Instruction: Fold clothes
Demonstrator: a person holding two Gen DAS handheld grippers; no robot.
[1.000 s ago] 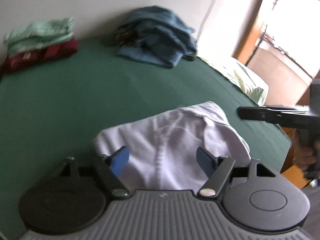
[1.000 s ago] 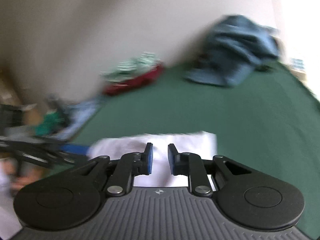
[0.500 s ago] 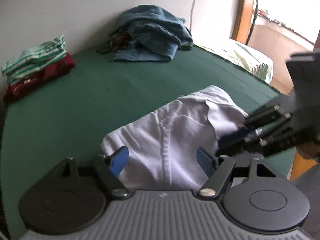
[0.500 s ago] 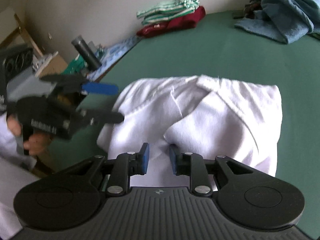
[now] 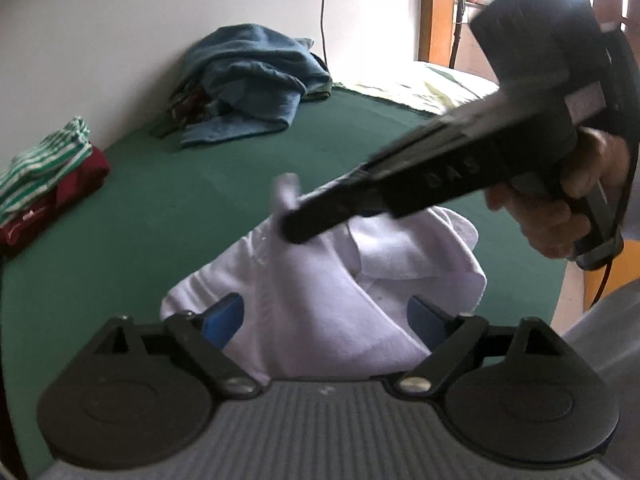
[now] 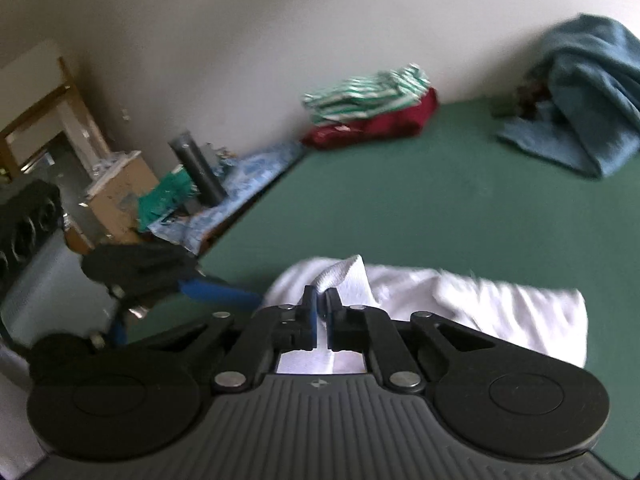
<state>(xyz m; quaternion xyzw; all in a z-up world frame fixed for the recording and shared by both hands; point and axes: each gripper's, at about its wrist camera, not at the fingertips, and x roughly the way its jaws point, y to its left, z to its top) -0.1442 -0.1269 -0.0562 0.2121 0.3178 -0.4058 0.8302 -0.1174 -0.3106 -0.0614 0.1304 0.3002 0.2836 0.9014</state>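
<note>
A white garment (image 5: pixel 320 280) lies crumpled on the green table (image 5: pixel 160 200) near its front edge. My left gripper (image 5: pixel 324 320) hovers low over the garment's near side. Its jaws are opening, the cloth lies under and between them, and the pads do not press it. My right gripper (image 6: pixel 321 300) is shut on a raised fold of the white garment (image 6: pixel 480 300). In the left wrist view the right gripper (image 5: pixel 292 232) reaches in from the right in a person's hand (image 5: pixel 560 216), with the pinched cloth sticking up at its tip. A blue finger (image 6: pixel 220 294) of the left gripper shows in the right wrist view.
A heap of blue cloth (image 5: pixel 248 80) lies at the back by the wall. A folded green-striped and red stack (image 5: pixel 48 184) sits at the back left. Pale bedding (image 5: pixel 420 88) lies beyond the table. A cardboard box (image 6: pixel 120 188) and clutter stand off the table's left side.
The right gripper swung in over the white garment, closed on a fold of it and pulled that fold up. The left gripper's jaws spread wider and rolled a little.
</note>
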